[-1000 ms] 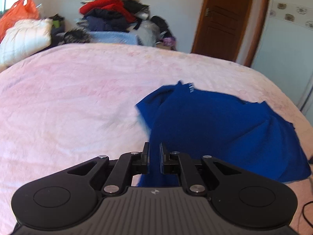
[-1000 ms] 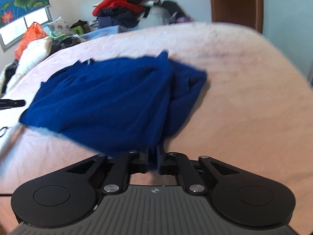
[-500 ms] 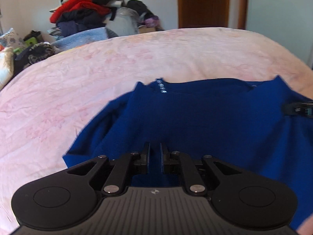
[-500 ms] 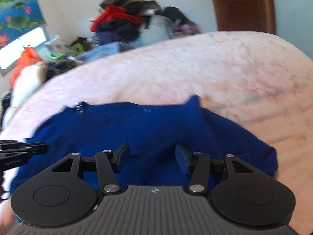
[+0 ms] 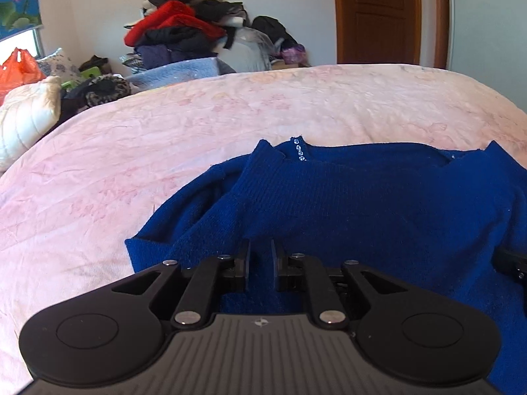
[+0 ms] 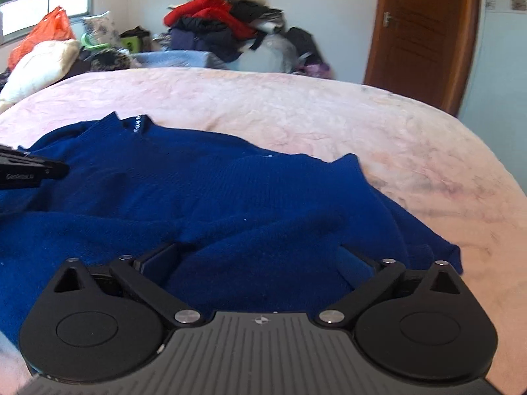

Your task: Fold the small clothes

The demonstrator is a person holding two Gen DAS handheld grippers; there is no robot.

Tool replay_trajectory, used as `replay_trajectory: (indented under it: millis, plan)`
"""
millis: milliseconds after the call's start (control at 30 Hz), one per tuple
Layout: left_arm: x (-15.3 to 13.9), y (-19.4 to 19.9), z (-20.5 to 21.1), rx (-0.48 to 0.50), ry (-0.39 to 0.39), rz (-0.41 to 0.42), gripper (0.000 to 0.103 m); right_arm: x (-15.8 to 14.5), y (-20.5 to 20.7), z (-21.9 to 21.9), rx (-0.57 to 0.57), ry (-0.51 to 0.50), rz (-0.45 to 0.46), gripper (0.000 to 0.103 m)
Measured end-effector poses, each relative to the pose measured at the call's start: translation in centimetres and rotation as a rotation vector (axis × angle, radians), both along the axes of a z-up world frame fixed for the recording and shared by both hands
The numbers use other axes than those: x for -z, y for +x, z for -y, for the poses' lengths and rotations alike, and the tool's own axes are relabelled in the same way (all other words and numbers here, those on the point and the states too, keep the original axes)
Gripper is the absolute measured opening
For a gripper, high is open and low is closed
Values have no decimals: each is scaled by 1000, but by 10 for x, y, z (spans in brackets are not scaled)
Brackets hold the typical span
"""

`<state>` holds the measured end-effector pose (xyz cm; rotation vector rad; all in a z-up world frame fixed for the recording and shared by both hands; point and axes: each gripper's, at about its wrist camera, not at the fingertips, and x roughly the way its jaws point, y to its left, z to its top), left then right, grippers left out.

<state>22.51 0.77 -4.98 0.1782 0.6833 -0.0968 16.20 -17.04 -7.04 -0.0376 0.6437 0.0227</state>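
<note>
Left wrist view shows the blue knit sweater [image 5: 378, 204] spread flat on the pink bedspread [image 5: 164, 151], neckline with its small row of studs at the far edge, hem nearest the camera; the left hand-held gripper [image 5: 260, 270] has its jaws nearly together with blue knit between them, so it appears to be pinching the near hem; the sweater's body runs away from it toward the collar, while its long axis, sleeve to sleeve, lies across the view. In the right wrist view the right hand-held gripper [image 6: 257, 263] hangs with jaws spread wide over a bunched fold of the same sweater [image 6: 230, 191], holding nothing; the right sleeve end [image 6: 438, 253] lies just beside its right finger, toward the bare bedspread [image 6: 362, 118]; the left tool's tip shows at the far left edge, well apart. Judging by this, the right side is the nearer one for the next grasp, on hem or sleeve directly beneath it. A heap of clothes [image 6: 224, 16] sits beyond the bed.
</note>
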Motion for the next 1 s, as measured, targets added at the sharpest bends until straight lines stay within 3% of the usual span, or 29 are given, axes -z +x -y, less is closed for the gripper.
replay_trajectory:
  millis: [100,333,1000]
  plan:
    - [4,-4,7,-23,29,33,12,6,-6,3,17,23,45,103]
    - [20,-19,24,-43,137,157,13,9,1,3,23,5,45,103]
    - [21,-20,29,-38,177,164,13,9,2,3,26,6,42,103]
